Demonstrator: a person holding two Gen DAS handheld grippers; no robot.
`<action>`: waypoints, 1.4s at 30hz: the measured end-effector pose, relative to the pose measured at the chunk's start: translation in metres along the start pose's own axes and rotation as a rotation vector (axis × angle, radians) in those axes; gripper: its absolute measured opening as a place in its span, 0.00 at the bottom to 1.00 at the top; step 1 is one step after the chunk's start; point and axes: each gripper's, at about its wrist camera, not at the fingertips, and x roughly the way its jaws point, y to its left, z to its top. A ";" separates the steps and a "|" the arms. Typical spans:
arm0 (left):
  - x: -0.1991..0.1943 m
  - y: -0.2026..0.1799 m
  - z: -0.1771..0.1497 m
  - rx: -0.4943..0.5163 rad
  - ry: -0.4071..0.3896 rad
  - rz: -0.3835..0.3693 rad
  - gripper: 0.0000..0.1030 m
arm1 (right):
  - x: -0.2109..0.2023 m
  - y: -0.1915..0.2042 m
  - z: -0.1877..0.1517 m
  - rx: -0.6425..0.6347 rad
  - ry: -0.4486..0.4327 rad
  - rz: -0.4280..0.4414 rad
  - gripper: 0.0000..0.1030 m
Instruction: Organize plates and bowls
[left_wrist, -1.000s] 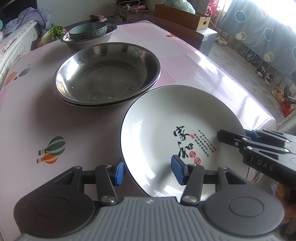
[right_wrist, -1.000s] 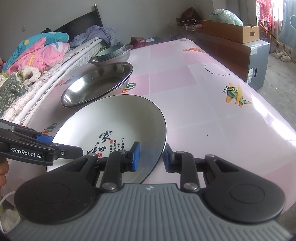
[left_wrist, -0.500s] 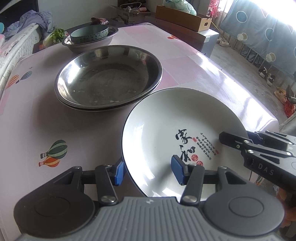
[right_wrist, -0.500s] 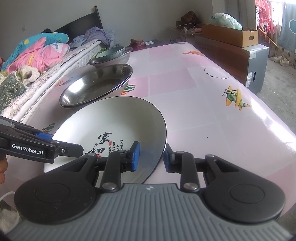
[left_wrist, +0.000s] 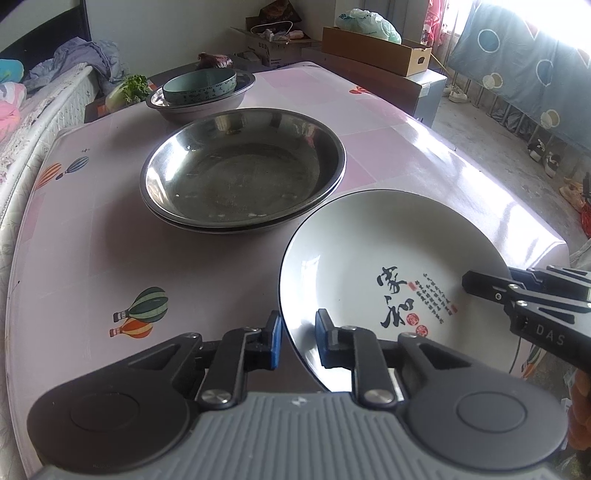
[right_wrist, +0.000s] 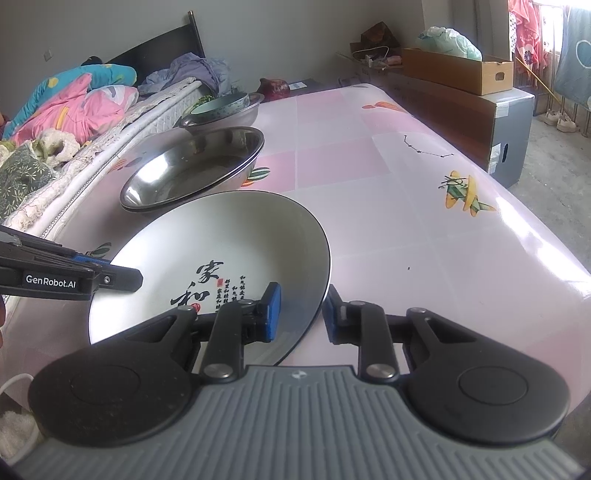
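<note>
White calligraphy plate at lower right, over the bench — left gripper just closed, right gripper also pinching its rim. Uneven lifting could tip it — clipping the stacked steel basins.

A pale wall backs a bed heaped with bright bedding. Daylight pours past a blue curtain onto the concrete floor. A cardboard box tops a cabinet beside the pink desk.
</note>
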 end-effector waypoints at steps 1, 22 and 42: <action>0.000 0.000 0.000 0.000 -0.003 0.002 0.18 | 0.000 0.000 0.000 0.002 -0.001 0.000 0.22; 0.015 0.021 0.000 -0.135 0.091 -0.208 0.23 | -0.002 -0.025 -0.003 0.117 0.001 0.070 0.18; 0.014 0.001 0.002 -0.045 0.075 -0.153 0.28 | -0.005 -0.017 -0.003 0.034 -0.023 0.019 0.20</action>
